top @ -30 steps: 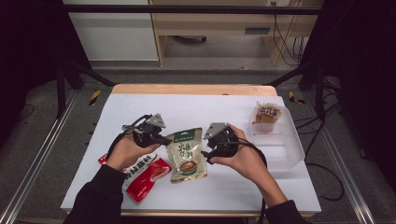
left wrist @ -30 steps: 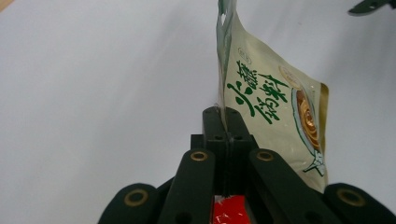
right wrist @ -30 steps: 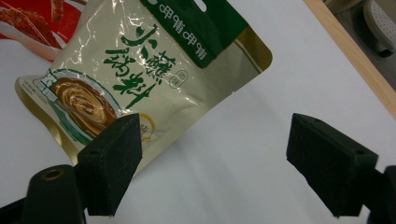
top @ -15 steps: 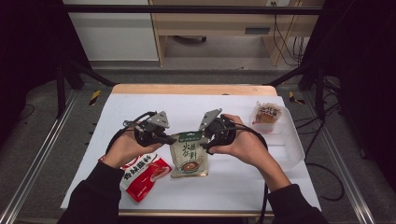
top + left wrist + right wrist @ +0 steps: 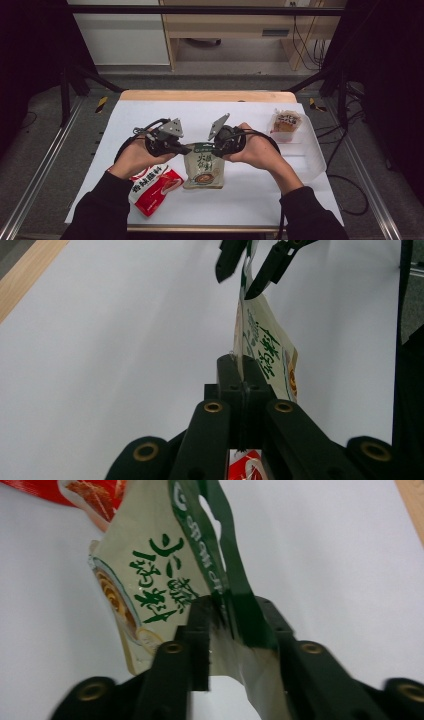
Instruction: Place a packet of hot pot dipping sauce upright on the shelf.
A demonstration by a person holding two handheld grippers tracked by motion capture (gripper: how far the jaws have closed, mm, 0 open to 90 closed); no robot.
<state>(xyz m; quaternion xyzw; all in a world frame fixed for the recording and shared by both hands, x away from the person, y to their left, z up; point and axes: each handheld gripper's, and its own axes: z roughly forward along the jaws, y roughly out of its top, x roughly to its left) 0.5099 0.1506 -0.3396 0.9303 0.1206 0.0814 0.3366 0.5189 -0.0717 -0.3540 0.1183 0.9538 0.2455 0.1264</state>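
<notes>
Hanging between both tools, the beige plastic seasoning pouch w/ green top band (image 5: 202, 165) sits mid-table, near side, its top edge lifted off the white table cover (image 5: 150, 115). Left gripper (image 5: 186, 149) is clamped tight on the pouch's top-left corner; right gripper (image 5: 214, 148) has just been closing, jaws now around the green band at top right. Red foil packet (image 5: 152, 187) lies flat just left of it; clear plastic tub (image 5: 312, 157) stands far right.

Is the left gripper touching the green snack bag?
Touching. In the left gripper view, the left gripper has its jaws shut flat on the top edge of the green snack bag, with no gap showing.
</notes>
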